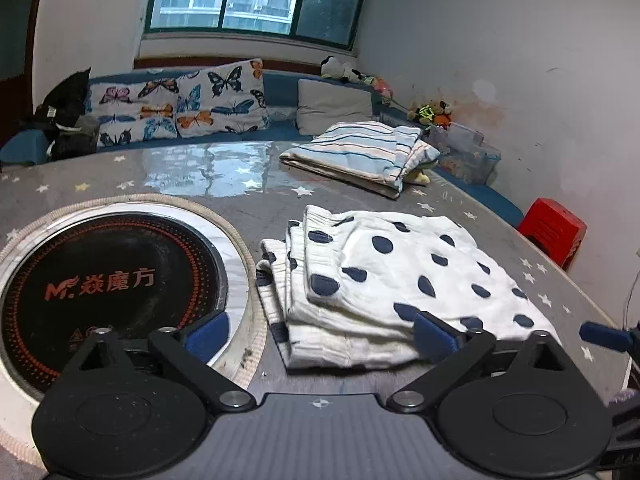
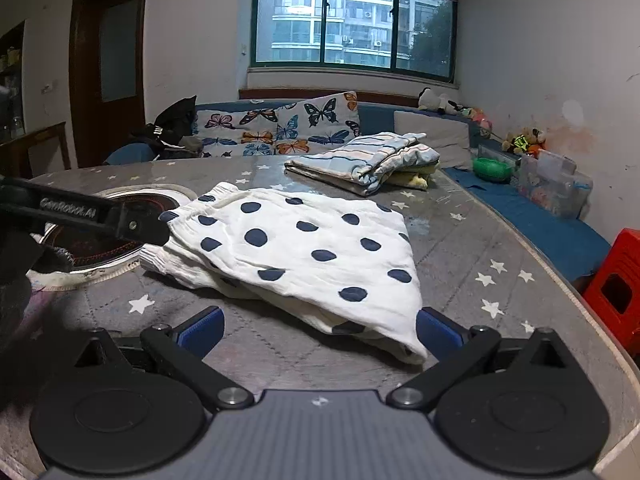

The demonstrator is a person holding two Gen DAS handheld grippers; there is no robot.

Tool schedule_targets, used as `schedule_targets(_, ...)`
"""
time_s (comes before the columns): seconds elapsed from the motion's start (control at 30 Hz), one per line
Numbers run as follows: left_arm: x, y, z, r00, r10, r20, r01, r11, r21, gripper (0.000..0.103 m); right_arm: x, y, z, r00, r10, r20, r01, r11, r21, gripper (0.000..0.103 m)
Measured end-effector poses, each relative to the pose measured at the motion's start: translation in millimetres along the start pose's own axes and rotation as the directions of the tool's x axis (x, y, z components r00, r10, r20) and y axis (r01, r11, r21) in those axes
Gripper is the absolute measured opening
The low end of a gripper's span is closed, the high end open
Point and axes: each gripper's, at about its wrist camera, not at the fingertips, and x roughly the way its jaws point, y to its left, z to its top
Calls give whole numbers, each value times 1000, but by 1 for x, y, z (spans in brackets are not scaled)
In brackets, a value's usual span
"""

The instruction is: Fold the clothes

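Note:
A white garment with dark blue dots (image 1: 384,280) lies folded on the grey star-patterned table (image 1: 224,176); it also shows in the right wrist view (image 2: 296,248). My left gripper (image 1: 320,336) is open at the garment's near edge, its right finger (image 1: 434,334) against the cloth. My right gripper (image 2: 320,332) is open at the garment's near corner, its right finger (image 2: 438,334) beside the corner. The left gripper's arm (image 2: 80,212) reaches in from the left to the garment's left edge. A folded striped garment (image 1: 356,152) lies at the far side, also in the right wrist view (image 2: 368,160).
A round black induction hob (image 1: 108,280) is set into the table at the left. A blue sofa with butterfly cushions (image 2: 280,128) runs behind the table. A red plastic stool (image 2: 616,288) stands at the right, and a clear storage box (image 2: 556,184) sits on the sofa.

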Motion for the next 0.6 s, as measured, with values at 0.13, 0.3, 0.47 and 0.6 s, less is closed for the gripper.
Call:
schedule_targets(0.13, -10, -1, -6, 1000, -18, 7, 18, 1000, 10, 103, 1, 8, -2, 1000, -20, -22, 20, 1000, -9, 103)
schedule_targets(0.3, -20, -3, -14, 999, -41, 7, 40, 999, 24, 103, 4, 15, -5, 999, -28, -43, 28, 1000, -1, 103)
schedule_targets(0.47, -31, -1, -22, 1000, -25, 15, 25, 1000, 17, 103, 6, 22, -8, 997, -29, -72, 30, 999, 13, 103)
schedule_targets(0.6, -36, 2, -27, 1000, 0, 2, 0, 1000, 12, 103, 6, 28, -8, 995, -40, -90, 44, 998, 35, 103)
